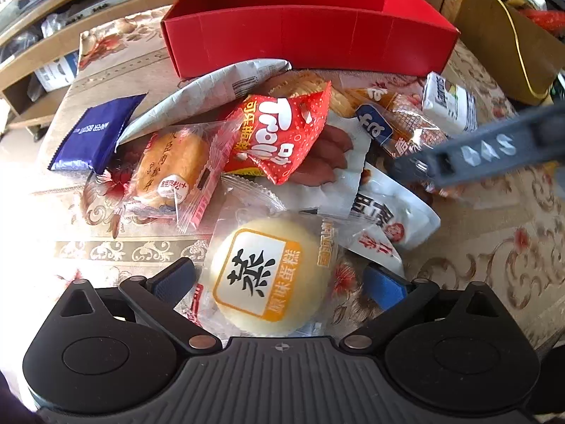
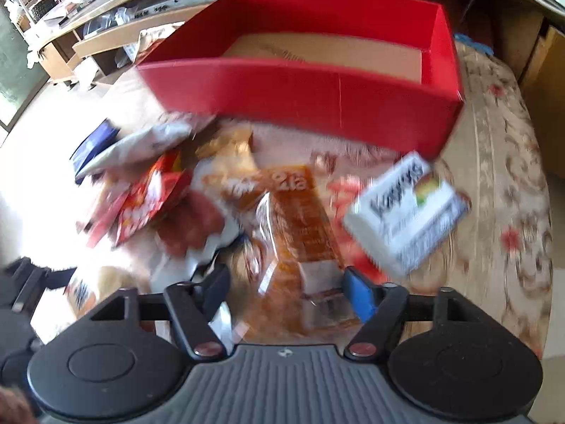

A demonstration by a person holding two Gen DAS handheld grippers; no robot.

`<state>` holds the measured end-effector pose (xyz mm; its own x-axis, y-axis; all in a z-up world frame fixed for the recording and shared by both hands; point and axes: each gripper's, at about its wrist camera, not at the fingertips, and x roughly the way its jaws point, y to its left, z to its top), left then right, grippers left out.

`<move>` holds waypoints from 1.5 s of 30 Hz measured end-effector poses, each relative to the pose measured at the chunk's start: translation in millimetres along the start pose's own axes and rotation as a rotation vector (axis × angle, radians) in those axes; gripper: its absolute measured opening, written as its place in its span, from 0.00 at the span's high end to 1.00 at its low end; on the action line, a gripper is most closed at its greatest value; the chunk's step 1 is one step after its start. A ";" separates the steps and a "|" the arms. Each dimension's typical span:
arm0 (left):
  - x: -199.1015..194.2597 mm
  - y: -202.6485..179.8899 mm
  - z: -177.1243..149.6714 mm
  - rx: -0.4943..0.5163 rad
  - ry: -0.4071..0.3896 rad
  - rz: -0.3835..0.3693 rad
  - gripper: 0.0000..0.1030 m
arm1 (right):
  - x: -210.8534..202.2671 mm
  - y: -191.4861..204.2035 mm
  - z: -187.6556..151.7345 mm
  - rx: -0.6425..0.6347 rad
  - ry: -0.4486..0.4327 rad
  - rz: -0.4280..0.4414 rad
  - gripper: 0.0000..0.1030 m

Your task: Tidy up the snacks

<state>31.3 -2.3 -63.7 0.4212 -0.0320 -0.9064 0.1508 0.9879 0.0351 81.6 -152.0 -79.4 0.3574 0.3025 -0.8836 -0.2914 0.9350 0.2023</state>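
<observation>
The red box (image 1: 310, 31) is serving as the landmark, and it is sitting at the far side of the patterned tablecloth (image 1: 494, 247). In the right wrist view its brown floor is showing bare across the part in view, so no snack appears to be packed yet; the near corner inside is hidden by the front wall.

All the snacks are lying in a loose heap just in front of the box: a red packet (image 1: 282, 137), a bread roll in clear wrap (image 1: 173, 169), a grey foil pouch (image 1: 212, 95) touching the box's front wall, a blue wafer packet (image 1: 93, 134) off to the box's left front, and a white packet (image 2: 406, 208) near its right front corner.

The left gripper (image 1: 279, 286) is hovering over a round steamed cake (image 1: 272, 275), its fingers spread wide on either side and not pressing the wrapper. The right gripper (image 2: 286, 284) is narrowing around an orange-brown packet (image 2: 300, 226); blur is hiding whether the pads are touching it.

By my judgement the task is barely starting: roughly 8 or more snacks are waiting to go in.
</observation>
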 end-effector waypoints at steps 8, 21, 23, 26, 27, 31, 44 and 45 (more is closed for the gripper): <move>-2.5 6.2 -2.0 -0.010 0.004 -0.012 0.01 | 6.4 -4.0 11.4 0.011 0.004 -0.002 0.42; -3.1 12.4 -6.9 0.006 0.011 0.019 0.00 | 13.8 12.9 3.6 -0.093 -0.049 -0.003 0.13; -3.0 12.3 -6.7 0.011 0.014 0.018 0.00 | 12.6 21.7 -1.7 -0.151 -0.030 -0.051 0.18; -4.0 15.3 -7.0 0.015 0.026 0.007 0.00 | 11.0 31.0 -12.6 -0.234 -0.025 -0.099 0.25; -4.2 16.4 -7.2 0.017 0.030 0.005 0.01 | 9.9 31.2 -14.5 -0.236 -0.025 -0.100 0.25; -6.4 18.6 -8.8 0.036 0.044 -0.003 0.02 | 2.5 26.4 -17.4 -0.228 -0.024 -0.098 0.39; -8.5 19.7 -19.4 0.083 0.042 -0.019 0.01 | 4.3 29.0 -20.6 -0.212 -0.039 -0.114 0.34; -9.7 20.3 -19.8 0.079 0.038 -0.017 0.03 | 2.9 29.6 -21.6 -0.213 -0.042 -0.119 0.37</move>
<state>12.6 21.1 -62.5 0.3839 -0.0412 -0.9225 0.2281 0.9723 0.0515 54.8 -127.5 -85.1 0.4353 0.2041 -0.8769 -0.4239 0.9057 0.0004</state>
